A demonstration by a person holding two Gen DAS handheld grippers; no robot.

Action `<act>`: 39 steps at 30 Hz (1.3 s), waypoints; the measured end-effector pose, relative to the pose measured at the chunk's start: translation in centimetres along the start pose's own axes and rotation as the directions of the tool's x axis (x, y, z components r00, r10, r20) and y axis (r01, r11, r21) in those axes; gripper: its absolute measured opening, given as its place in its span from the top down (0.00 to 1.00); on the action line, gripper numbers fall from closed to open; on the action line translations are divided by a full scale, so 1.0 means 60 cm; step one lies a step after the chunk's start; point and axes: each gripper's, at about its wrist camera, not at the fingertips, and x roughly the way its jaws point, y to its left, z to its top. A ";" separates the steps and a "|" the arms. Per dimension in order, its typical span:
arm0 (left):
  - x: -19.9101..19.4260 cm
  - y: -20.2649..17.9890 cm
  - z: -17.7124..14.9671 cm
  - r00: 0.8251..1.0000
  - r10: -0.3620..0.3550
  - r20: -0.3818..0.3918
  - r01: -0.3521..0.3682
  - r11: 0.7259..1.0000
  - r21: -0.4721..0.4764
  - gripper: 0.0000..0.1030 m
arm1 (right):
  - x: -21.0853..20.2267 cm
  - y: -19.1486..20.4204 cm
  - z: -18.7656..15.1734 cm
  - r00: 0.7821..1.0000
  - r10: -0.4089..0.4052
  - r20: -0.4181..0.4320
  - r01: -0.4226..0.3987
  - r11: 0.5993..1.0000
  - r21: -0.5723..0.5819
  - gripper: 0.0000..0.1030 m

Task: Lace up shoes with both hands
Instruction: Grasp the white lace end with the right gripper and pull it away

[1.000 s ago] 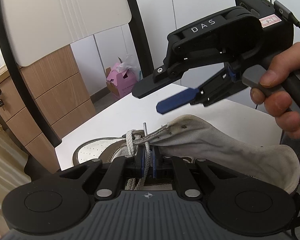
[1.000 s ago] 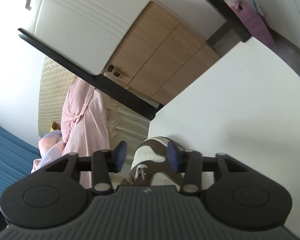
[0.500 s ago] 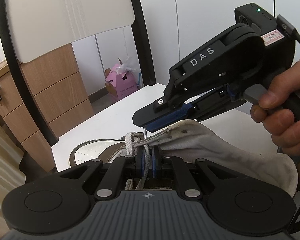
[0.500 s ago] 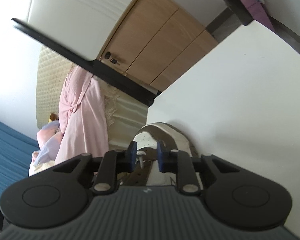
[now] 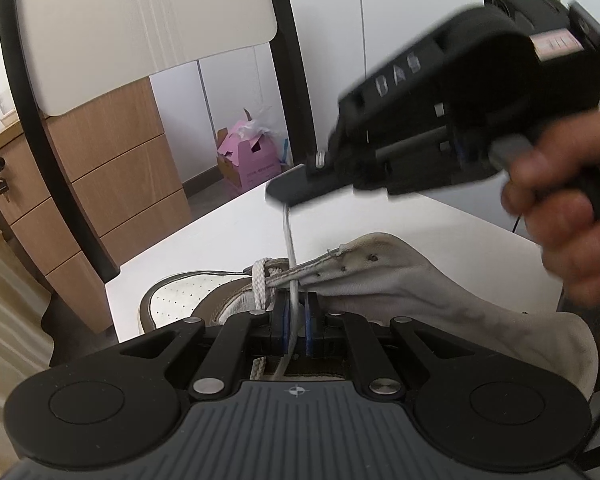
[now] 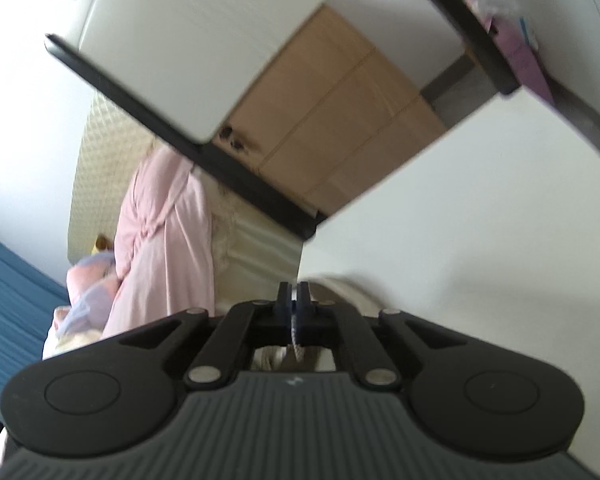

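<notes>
A brown-and-white sneaker (image 5: 180, 300) lies on the white table (image 5: 220, 232), its greyish tongue (image 5: 440, 292) raised to the right. My left gripper (image 5: 296, 316) sits low over the eyelets, its blue pads closed around the white shoelace (image 5: 290, 240). The lace runs straight up, taut, to my right gripper (image 5: 286, 196), which a hand (image 5: 572, 220) holds above the shoe. In the right wrist view my right gripper (image 6: 294, 300) is shut, and the braided shoelace (image 6: 296, 342) hangs from between its pads. The shoe below it is mostly hidden and blurred.
A chair with a white backrest (image 5: 140, 28) and black frame stands at the table's far edge. Wooden drawers (image 5: 120, 176) and a pink box (image 5: 252, 160) on the floor lie beyond. A pink garment (image 6: 164, 240) hangs to the left.
My right gripper went from open to shut on the lace end by the tongue, then rose, pulling the lace taut. The left gripper has kept its place at the eyelets.
</notes>
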 end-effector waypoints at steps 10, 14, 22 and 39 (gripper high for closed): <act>-0.037 0.024 0.002 0.998 -0.007 0.070 0.015 0.993 -0.121 0.76 | -0.055 -0.032 0.042 0.983 -0.088 0.162 0.077 0.994 0.076 0.97; -0.089 0.015 -0.009 0.990 0.038 0.139 -0.017 0.988 -0.151 0.49 | -0.067 -0.015 0.043 0.971 -0.130 0.202 0.130 0.991 0.016 0.93; -0.129 -0.037 -0.030 0.992 0.081 0.097 -0.059 0.974 -0.217 0.49 | -0.063 -0.007 0.013 0.998 -0.006 0.057 -0.001 0.994 0.113 0.48; -0.100 -0.062 -0.015 0.977 0.212 0.037 -0.201 0.961 -0.192 0.81 | 0.038 -0.030 -0.026 0.997 -0.020 -0.072 0.039 0.958 0.284 0.76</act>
